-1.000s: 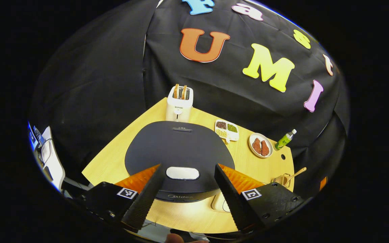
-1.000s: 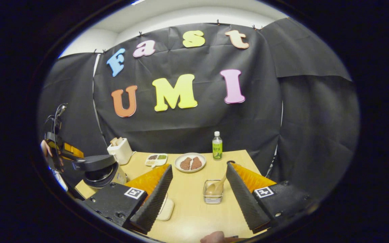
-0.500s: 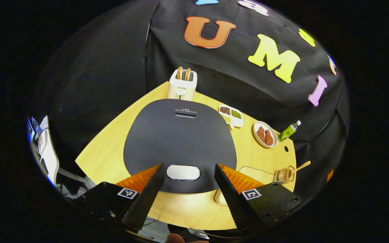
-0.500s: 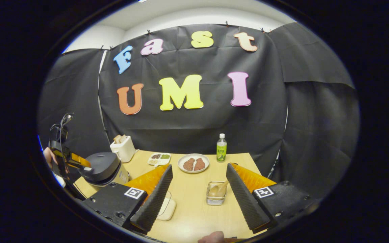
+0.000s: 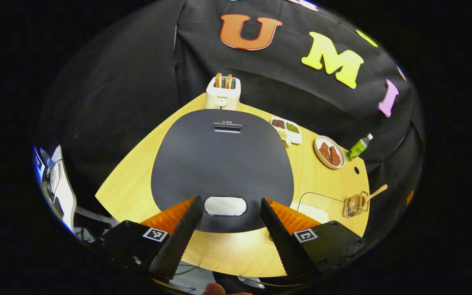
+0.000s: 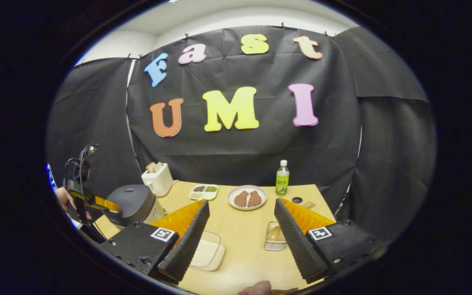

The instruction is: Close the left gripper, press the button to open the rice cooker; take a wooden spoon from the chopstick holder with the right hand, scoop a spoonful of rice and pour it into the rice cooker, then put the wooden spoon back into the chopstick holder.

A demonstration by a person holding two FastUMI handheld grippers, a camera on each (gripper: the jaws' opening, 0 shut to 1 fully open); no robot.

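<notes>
Both grippers hovering with fingers spread, holding nothing

The left gripper (image 5: 228,233) is hanging over the closed rice cooker (image 5: 222,164), straddling its button (image 5: 225,206); the right gripper (image 6: 240,235) is facing the chopstick holder (image 6: 275,241) containing the wooden spoon (image 6: 276,233).

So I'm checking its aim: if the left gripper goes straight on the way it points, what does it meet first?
Probably the rice cooker: the left gripper is open, its fingers flanking the lid's pale button. Depth is unclear.
</notes>
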